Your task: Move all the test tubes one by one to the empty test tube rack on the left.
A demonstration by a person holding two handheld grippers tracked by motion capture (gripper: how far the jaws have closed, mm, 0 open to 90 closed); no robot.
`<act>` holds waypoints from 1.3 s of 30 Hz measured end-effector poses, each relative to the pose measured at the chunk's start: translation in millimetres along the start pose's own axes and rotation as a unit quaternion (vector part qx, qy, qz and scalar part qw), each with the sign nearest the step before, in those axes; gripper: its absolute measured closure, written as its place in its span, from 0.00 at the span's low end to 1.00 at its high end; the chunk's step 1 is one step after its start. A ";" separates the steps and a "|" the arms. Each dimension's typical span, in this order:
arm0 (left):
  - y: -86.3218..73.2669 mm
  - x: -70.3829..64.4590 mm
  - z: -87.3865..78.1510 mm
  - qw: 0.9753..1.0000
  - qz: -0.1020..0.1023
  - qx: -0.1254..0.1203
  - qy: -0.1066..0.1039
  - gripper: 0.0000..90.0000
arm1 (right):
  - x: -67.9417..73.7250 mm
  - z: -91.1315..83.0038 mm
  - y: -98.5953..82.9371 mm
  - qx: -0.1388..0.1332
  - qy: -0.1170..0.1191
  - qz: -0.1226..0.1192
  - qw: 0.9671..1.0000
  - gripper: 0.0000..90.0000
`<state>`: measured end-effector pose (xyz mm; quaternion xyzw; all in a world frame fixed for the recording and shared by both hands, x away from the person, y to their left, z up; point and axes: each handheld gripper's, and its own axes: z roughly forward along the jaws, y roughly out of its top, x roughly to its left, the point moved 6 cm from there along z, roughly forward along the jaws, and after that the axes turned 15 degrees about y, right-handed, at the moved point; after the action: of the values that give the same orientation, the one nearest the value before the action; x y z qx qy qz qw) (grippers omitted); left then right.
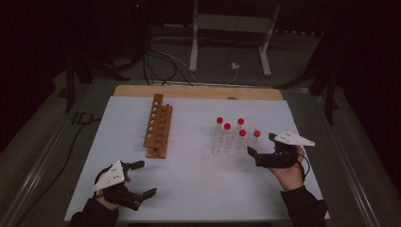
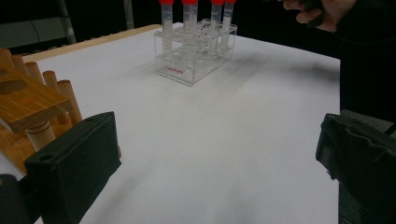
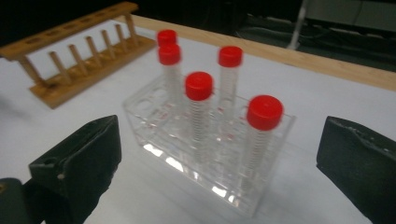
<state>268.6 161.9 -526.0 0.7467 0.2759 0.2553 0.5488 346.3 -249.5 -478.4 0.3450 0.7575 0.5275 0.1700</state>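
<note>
Five red-capped tubes (image 3: 199,86) stand in the clear rack (image 3: 154,116). Right tool (image 1: 265,149), released, approaches them; next it must close on one tube. Left tool (image 1: 140,178) waits released.

A clear plastic rack (image 1: 230,142) stands upright on the white surface (image 1: 189,189), right of centre. It holds five clear tubes with red caps (image 3: 264,112), all upright and capped: three along the far side and two along the near side in the high view. Its other holes are free. In the left gripper view, small red lettering shows on one wall of the rack.
</note>
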 end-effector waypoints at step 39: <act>-0.6 -0.8 -0.2 1.000 0.000 0.005 -0.002 0.00 | -29.7 35.3 -13.6 0.077 -0.049 0.024 0.996 0.83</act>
<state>267.7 161.6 -526.5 0.7500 0.2761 0.2519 0.5457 384.6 -249.1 -507.7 0.4008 0.7781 0.4541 0.1667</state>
